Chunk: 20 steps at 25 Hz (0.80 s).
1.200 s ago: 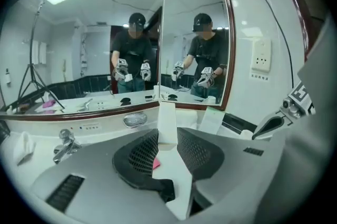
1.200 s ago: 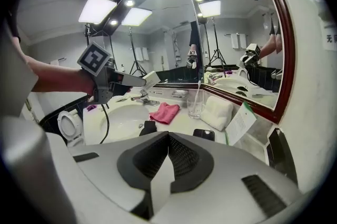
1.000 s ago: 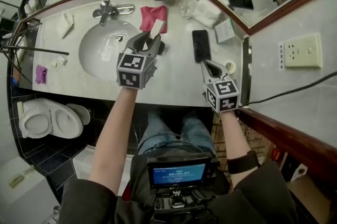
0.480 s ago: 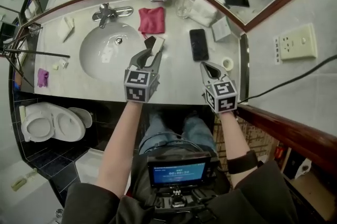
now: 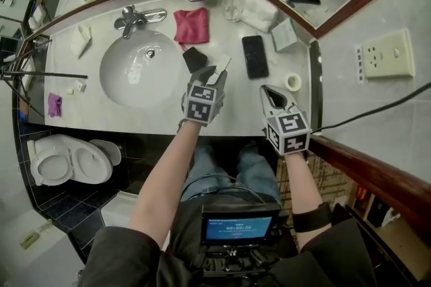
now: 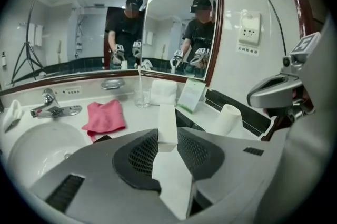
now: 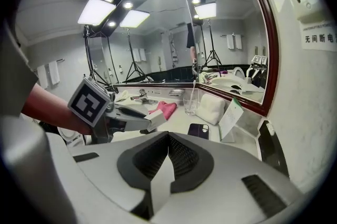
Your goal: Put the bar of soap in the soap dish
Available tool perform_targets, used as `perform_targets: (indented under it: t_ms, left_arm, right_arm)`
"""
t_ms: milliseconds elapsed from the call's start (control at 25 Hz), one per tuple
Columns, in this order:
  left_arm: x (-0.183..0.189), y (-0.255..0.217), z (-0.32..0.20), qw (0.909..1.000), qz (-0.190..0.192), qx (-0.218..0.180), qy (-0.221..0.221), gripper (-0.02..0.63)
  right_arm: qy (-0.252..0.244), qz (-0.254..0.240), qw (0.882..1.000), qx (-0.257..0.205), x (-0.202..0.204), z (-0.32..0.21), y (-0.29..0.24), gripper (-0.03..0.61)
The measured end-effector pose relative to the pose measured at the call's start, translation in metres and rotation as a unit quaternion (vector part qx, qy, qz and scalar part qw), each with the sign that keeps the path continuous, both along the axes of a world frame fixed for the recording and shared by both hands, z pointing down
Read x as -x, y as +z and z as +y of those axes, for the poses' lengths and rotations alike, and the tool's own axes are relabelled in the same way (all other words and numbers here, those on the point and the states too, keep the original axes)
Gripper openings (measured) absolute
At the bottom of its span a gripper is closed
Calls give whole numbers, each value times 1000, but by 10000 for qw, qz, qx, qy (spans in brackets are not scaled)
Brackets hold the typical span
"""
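Cloth (image 5: pixel 192 25) lies between faucet (image 5: pixel 138 17) and, seemingly, a glass (image 5: pixel 232 8).

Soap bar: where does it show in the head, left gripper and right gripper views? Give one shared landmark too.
Head view: bar of soap near centre, at the tip of the left gripper.
Left gripper view: centre, upright, clamped between the jaws.
Right gripper view: left of centre, sticking out of the left gripper's tip.
Shared landmark: pink cloth.

A pink cloth (image 5: pixel 192 24) lies between the faucet (image 5: pixel 131 17) and the glass (image 5: pixel 232 9).
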<state>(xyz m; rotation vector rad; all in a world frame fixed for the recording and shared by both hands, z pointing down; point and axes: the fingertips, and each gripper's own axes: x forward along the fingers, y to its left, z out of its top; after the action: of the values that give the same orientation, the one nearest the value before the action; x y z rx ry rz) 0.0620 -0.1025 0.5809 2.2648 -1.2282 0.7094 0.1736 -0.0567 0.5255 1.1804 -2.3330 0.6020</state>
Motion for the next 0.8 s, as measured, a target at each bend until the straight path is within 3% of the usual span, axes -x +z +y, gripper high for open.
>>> perform_targets:
  t_ms: [400,800]
  left_arm:
    - [-23,64,-12,9985,-94,486,231,106]
    - [-27,96,-8,9964,-203,789,251,107]
  right_arm:
    - [198,16,9998,61,-17,4,14,18]
    - [438,66,9989,171,-37,10,29,18]
